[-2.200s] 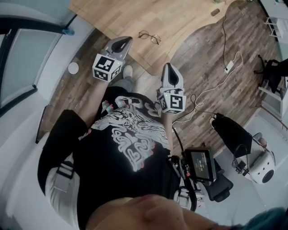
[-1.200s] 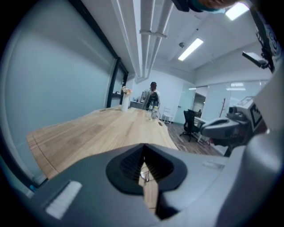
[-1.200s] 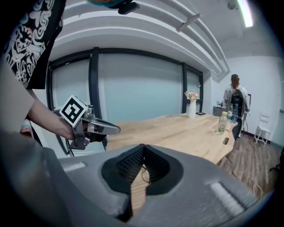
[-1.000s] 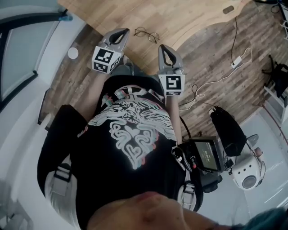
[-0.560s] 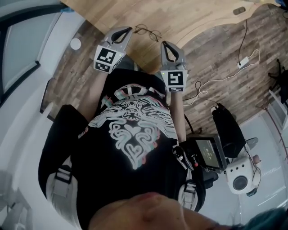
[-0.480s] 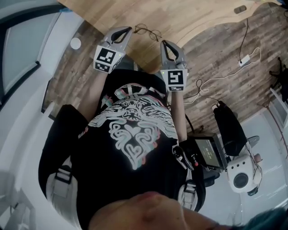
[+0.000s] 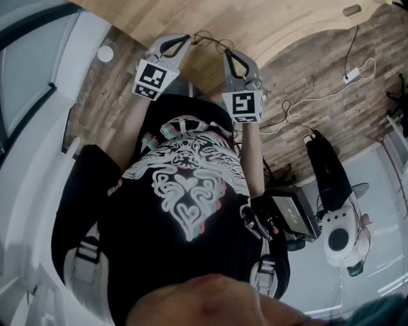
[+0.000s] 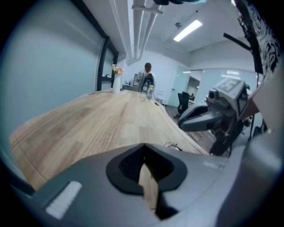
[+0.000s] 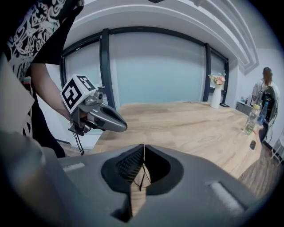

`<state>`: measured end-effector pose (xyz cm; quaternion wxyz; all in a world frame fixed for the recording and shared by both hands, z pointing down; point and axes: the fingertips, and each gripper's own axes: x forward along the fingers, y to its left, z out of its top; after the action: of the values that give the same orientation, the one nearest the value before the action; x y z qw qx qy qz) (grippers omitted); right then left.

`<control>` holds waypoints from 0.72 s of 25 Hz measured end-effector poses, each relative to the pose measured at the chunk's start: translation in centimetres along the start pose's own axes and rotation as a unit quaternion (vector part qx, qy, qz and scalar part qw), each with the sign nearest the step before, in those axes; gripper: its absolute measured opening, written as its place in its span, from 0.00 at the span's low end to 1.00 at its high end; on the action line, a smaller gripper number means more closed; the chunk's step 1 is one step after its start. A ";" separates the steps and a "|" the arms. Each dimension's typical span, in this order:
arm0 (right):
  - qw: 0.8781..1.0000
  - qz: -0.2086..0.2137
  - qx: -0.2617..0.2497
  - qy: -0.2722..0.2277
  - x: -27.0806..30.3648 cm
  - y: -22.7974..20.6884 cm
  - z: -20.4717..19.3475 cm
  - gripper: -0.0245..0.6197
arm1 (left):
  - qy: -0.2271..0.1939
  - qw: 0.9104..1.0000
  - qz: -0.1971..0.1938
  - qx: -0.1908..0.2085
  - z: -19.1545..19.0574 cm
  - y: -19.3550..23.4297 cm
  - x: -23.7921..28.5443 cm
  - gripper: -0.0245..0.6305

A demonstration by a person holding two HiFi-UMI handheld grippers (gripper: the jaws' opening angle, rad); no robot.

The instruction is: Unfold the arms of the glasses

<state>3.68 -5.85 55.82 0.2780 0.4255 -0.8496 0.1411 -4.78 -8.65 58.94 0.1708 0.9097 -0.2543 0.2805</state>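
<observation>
While both pairs of jaws are pressed together on nothing, the left gripper (image 7: 185,39) and right gripper (image 7: 225,53) flank the glasses (image 7: 209,41). These lie just ahead at the tabletop (image 7: 268,19) edge, long axis spanning gripper to gripper, about equally near each.

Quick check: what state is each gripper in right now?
Left gripper: closed, holding nothing.
Right gripper: closed, holding nothing; the glasses lie just ahead of it, not gripped.
</observation>
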 end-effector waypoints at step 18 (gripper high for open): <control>0.992 0.056 -0.093 0.067 5.6 3.4 -0.2 0.17 | 0.015 1.000 -0.019 -0.019 -1.2 2.4 -1.5 0.02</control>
<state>-1.72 -7.31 59.29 0.3645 0.3393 -0.8608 0.1053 -7.73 -9.48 59.41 0.1974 0.9064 -0.2402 0.2858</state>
